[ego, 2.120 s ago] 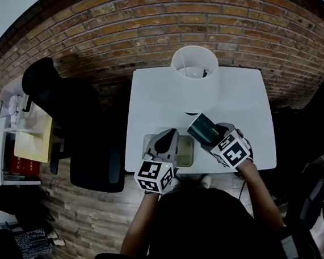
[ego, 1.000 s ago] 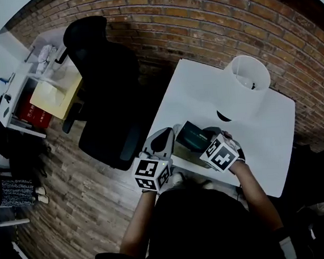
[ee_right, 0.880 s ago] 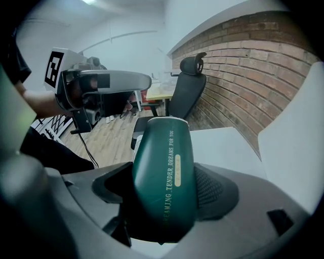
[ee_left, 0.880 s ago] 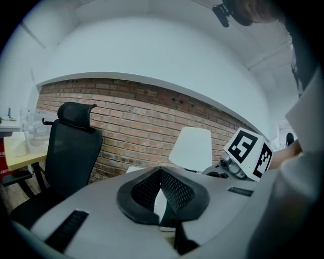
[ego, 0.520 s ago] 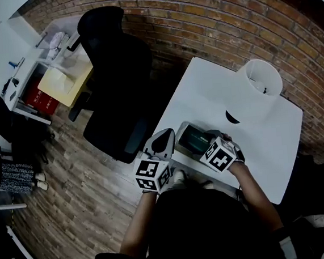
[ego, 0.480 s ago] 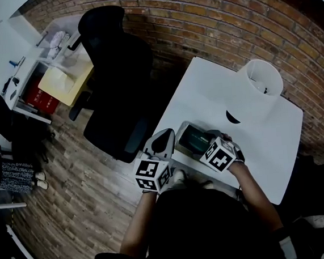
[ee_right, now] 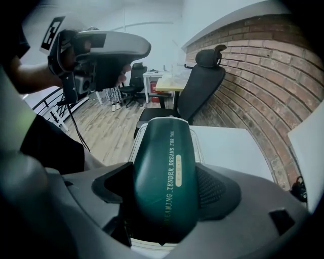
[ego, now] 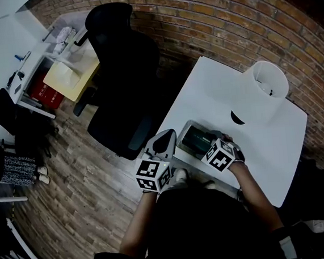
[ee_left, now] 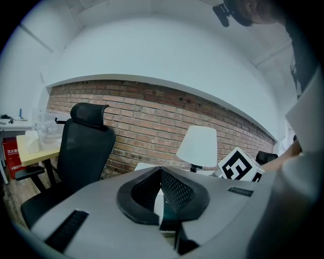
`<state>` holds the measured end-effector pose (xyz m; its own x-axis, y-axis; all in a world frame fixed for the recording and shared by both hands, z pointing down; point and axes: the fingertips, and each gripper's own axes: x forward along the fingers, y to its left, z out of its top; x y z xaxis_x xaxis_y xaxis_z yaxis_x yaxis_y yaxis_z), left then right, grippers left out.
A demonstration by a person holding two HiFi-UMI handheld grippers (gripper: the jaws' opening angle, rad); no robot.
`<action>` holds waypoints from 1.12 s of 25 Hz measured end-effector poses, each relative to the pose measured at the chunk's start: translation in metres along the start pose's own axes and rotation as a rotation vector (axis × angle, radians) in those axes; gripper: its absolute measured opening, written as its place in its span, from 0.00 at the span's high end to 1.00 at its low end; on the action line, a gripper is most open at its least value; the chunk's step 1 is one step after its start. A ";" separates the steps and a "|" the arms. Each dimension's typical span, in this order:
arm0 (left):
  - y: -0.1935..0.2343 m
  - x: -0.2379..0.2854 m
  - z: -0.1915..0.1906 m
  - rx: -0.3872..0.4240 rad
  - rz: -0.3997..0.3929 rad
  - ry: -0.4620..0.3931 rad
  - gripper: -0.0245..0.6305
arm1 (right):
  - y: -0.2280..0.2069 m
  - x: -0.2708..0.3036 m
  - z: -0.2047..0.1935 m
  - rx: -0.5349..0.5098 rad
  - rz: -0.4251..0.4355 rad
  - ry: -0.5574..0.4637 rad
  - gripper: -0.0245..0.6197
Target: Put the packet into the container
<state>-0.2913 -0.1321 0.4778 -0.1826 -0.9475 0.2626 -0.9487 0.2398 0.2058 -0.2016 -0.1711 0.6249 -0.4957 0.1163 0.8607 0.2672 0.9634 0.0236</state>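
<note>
The right claw (ee_right: 164, 188) clamped the glossy packet (ee_right: 164, 167) mid-body; it looked light, soft and probably slippery. The left claw (ee_left: 161, 173) sat closed, empty.

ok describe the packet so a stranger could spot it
On the white table, by its near edge, sits a clear container. Over it the right claw grips the packet: dark green with gold lettering, the only green thing there.

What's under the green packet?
The rim of the clear container peeks out beneath the green packet, on the white table. The packet hides the container's inside, so that cannot be seen.
</note>
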 end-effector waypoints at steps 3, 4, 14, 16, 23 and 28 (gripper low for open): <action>-0.002 0.001 -0.001 0.007 -0.004 0.002 0.96 | -0.002 0.003 0.000 -0.004 -0.004 -0.005 0.39; -0.002 0.001 -0.001 0.010 -0.004 0.005 0.96 | -0.003 0.005 0.000 -0.005 -0.004 -0.003 0.39; 0.001 0.000 -0.005 0.014 0.003 0.014 0.96 | -0.003 0.012 0.005 0.015 -0.001 -0.062 0.29; 0.002 0.000 -0.005 0.013 0.004 0.011 0.96 | -0.005 0.011 0.004 0.021 -0.005 -0.065 0.29; -0.001 0.001 -0.007 0.006 -0.009 0.022 0.96 | -0.009 0.000 0.011 0.013 -0.027 -0.108 0.30; -0.005 0.005 -0.009 0.017 -0.019 0.016 0.96 | -0.013 -0.015 0.022 -0.001 -0.068 -0.170 0.47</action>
<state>-0.2847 -0.1360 0.4864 -0.1606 -0.9482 0.2742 -0.9561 0.2184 0.1952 -0.2158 -0.1800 0.6003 -0.6452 0.0901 0.7587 0.2287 0.9703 0.0793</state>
